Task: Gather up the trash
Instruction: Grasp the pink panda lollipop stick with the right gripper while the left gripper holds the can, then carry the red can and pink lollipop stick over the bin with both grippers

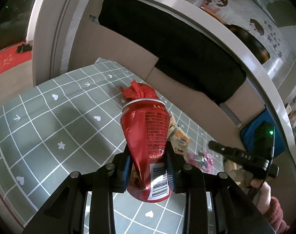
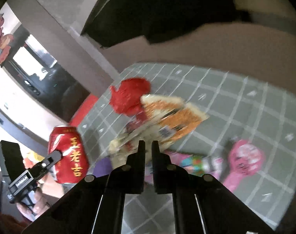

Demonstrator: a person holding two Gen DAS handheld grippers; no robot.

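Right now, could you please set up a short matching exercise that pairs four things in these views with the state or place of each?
Things:
1. red can
2. red crumpled bag
3. orange snack wrapper
4. pink wrapper

States or places:
A. lying on the tablecloth, just ahead of the right gripper
B. dented, clamped in the left gripper
C. at the far side of the table, beyond the other trash
D. on the cloth, off to the right in the right wrist view

Pairs: 1-B, 2-C, 3-A, 4-D
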